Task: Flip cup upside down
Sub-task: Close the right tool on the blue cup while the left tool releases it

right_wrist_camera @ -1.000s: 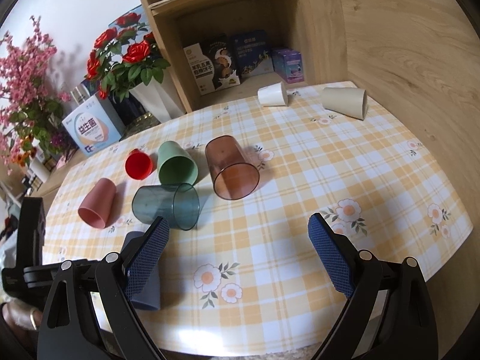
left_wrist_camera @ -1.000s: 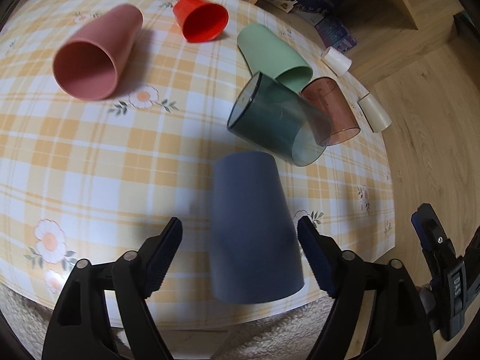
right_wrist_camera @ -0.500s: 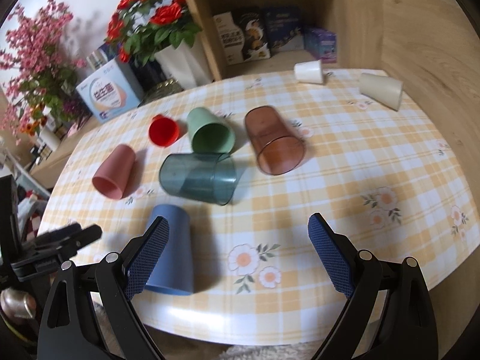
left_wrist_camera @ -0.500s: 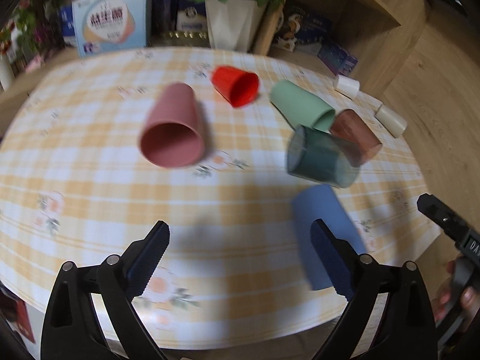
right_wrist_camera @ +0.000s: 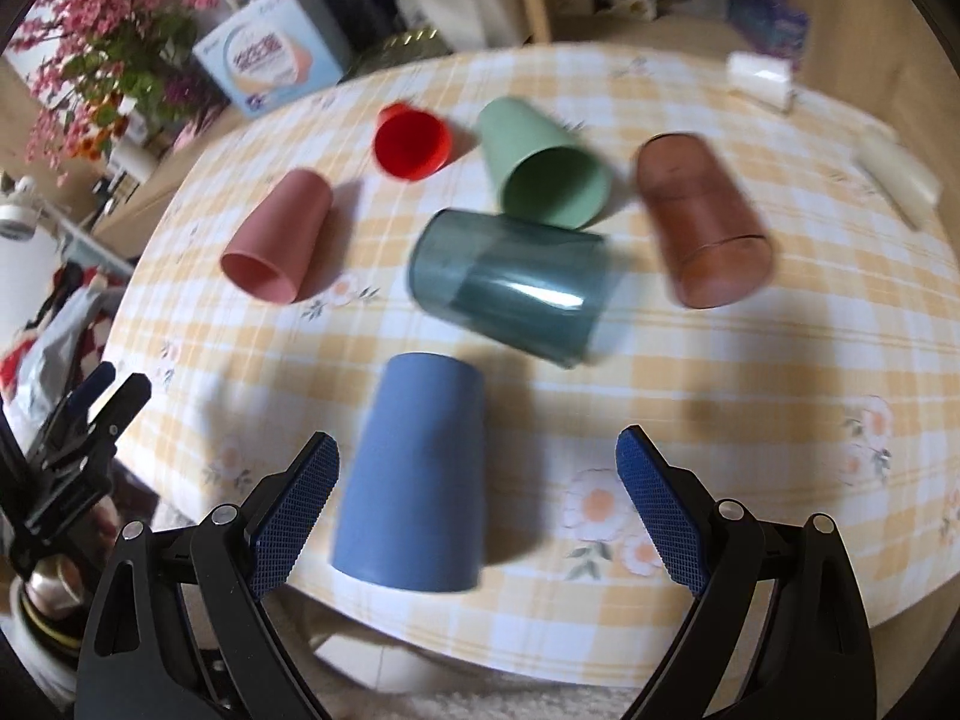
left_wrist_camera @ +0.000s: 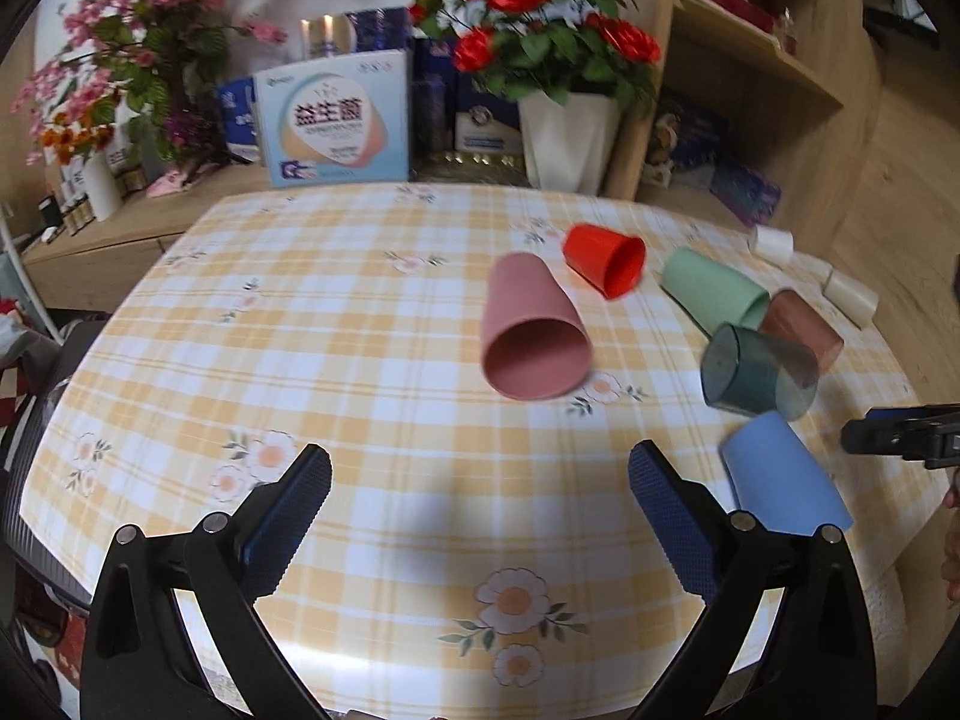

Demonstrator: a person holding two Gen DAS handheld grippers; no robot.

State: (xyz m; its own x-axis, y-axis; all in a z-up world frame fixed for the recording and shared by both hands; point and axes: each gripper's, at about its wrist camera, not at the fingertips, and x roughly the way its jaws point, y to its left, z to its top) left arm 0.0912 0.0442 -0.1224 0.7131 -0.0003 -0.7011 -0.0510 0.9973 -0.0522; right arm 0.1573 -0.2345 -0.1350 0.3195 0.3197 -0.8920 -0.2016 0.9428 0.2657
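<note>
A blue cup (right_wrist_camera: 417,474) stands upside down near the table's front edge; it also shows in the left wrist view (left_wrist_camera: 780,471). My right gripper (right_wrist_camera: 477,480) is open, its fingers on either side of the blue cup without touching it. My left gripper (left_wrist_camera: 480,495) is open and empty over bare tablecloth, left of the blue cup. On their sides lie a pink cup (left_wrist_camera: 531,330), a red cup (left_wrist_camera: 606,258), a green cup (left_wrist_camera: 714,291), a dark clear cup (right_wrist_camera: 510,285) and a brown clear cup (right_wrist_camera: 699,219).
Two small cream cups (right_wrist_camera: 759,78) (right_wrist_camera: 897,183) lie at the far right of the checked table (left_wrist_camera: 336,324). Behind it stand a blue box (left_wrist_camera: 336,120), a white vase of red flowers (left_wrist_camera: 564,138), pink flowers and a wooden shelf (left_wrist_camera: 756,60).
My left gripper has drawn back and swung left away from the blue cup. My right gripper has moved left and closer, so the blue cup now sits between its fingers.
</note>
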